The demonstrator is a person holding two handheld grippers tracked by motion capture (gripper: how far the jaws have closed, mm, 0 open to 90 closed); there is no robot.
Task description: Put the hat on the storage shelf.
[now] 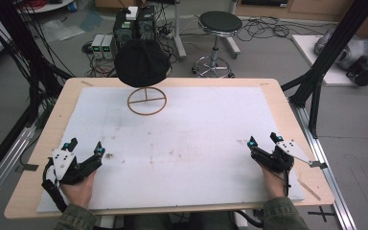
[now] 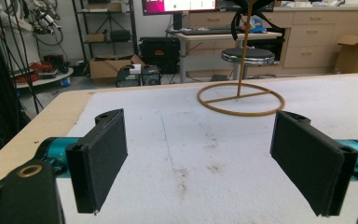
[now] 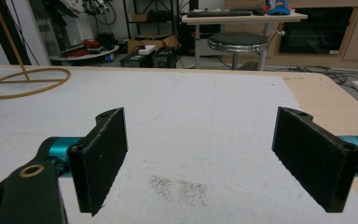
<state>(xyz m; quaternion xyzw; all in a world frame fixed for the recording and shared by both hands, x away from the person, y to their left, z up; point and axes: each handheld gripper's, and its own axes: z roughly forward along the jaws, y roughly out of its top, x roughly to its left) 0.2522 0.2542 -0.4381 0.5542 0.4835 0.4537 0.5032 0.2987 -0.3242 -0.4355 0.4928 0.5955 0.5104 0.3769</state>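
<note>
My left gripper sits low at the near left of the table, its 2 jaws spread wide with nothing between them; in its own view the pads frame bare white mat and, further off, the ring foot of the hat stand, so I judge it is aimed that way on purpose; my right gripper mirrors it at the near right, jaws equally wide apart and empty, pads over a faint stain on the mat; both hands rest near the table's front edge, well apart from each other, which reads to me as a ready pose with room to reach in from either side; the white mat covers most of the wooden table; the black hat hangs on top of the stand at the far middle, well away from both grippers; the hat looks soft, so I expect 2 grips, 1 per side, to lift it clean off.
</note>
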